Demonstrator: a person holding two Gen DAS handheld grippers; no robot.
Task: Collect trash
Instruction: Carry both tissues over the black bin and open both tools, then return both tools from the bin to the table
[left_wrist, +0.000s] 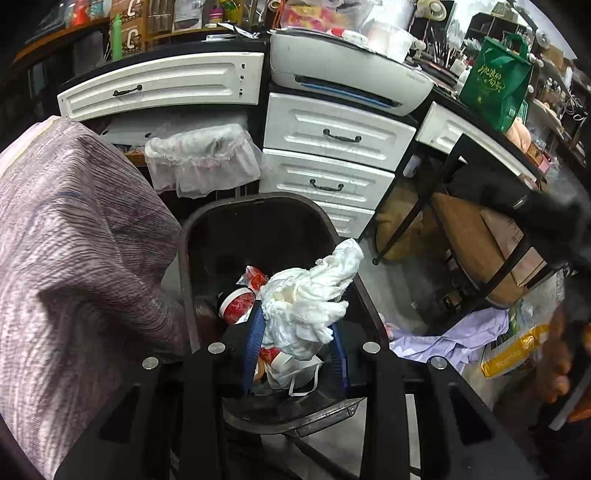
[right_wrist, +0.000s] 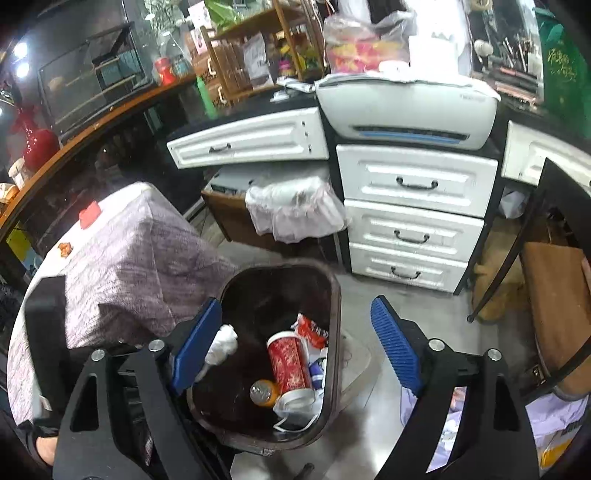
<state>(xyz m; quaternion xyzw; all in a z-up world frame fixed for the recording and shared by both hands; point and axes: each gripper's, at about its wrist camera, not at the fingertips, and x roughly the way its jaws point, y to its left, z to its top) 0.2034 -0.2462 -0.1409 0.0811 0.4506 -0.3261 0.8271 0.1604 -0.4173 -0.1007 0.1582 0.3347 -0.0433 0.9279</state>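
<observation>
Cluttered workroom: white drawer cabinet at the far side, grey printer on top of it. Near left, a table draped in purple cloth. Beyond it, a small bin lined with a clear bag, just left of the drawers. On the grey floor in the middle, a dark brown trash bin, open-topped. Inside: red paper cup, orange bottle, white face mask, red wrapper.

Left gripper over the bin mouth, blue pads clamped on a crumpled white tissue wad, wad above the bin's contents, possibly brushing them; hard to say from this angle. Same wad glimpsed at the bin's left rim in the right wrist view.

Right gripper above the bin, fingers spread wide, nothing between them.
</observation>
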